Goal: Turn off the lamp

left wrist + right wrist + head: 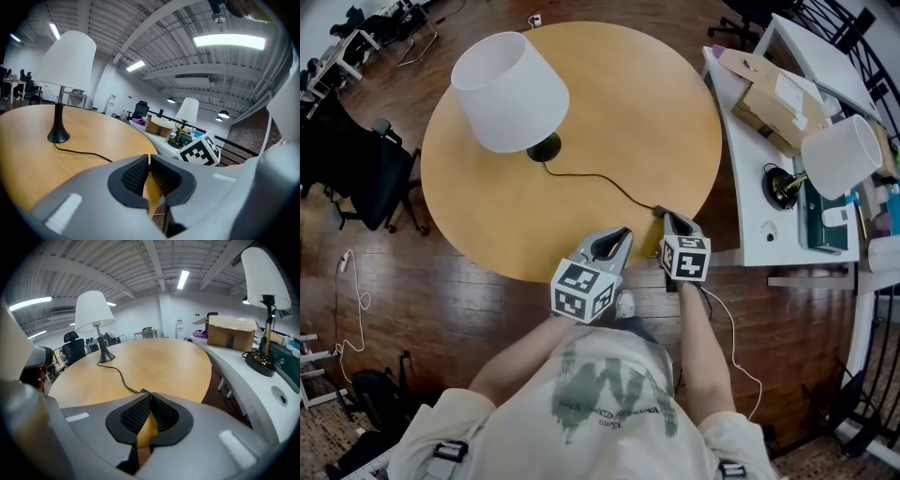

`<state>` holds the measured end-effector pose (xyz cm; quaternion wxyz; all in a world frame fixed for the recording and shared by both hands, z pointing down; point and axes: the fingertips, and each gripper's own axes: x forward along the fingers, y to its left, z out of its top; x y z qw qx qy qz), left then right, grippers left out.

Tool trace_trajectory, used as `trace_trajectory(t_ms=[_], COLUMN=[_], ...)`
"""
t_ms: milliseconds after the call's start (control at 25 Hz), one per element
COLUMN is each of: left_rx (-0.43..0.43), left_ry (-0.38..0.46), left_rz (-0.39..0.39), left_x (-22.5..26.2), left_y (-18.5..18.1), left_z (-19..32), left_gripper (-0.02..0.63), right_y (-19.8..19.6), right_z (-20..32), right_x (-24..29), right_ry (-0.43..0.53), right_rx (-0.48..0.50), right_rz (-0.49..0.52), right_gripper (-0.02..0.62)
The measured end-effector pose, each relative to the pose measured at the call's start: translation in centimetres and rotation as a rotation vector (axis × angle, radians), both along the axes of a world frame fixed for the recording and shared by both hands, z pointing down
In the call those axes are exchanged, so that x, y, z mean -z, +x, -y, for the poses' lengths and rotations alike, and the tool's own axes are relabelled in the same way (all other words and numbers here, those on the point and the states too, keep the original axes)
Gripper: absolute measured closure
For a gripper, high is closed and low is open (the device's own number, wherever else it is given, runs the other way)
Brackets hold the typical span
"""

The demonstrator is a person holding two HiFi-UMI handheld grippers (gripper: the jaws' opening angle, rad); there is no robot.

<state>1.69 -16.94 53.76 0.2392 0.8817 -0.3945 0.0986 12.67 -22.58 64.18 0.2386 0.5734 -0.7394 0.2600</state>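
Observation:
A table lamp with a white shade (508, 86) and a black base (544, 147) stands at the far left of the round wooden table (609, 103). Its black cord (600, 178) runs to the near edge and ends at a small dark switch (660, 211). My right gripper (672, 218) is shut and empty, its tips right at that switch, which peeks out just past them (142, 391). My left gripper (622, 234) hovers at the table's near edge, shut on nothing. In the left gripper view the lamp (65, 61) stands far ahead of the left gripper (149, 161).
To the right is a white desk (750, 225) with a second white-shaded lamp (841, 155) and a cardboard box (778, 98). A black office chair (366, 173) stands left of the table. Dark wooden floor (469, 309) lies below the table's near edge.

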Motion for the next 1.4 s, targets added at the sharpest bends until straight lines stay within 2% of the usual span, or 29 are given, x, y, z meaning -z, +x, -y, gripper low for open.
trace_trajectory(t_ms=[360, 1080, 1400], left_rx=[0.015, 0.002, 0.026], left_ry=[0.001, 0.005, 0.013], left_rz=[0.001, -0.005, -0.007], left_x=[0.13, 0.41, 0.82], left_y=[-0.18, 0.74, -0.13], left_z=[0.03, 0.52, 0.48], left_gripper=[0.606, 0.606, 0.606], right_y=[0.12, 0.42, 0.39], right_z=[0.31, 0.5, 0.24], right_x=[-0.24, -0.36, -0.25], right_ry=[-0.016, -0.007, -0.001], right_rx=[0.012, 0.004, -0.02], right_rz=[-0.05, -0.017, -0.033], right_gripper=[0.594, 0.594, 0.594])
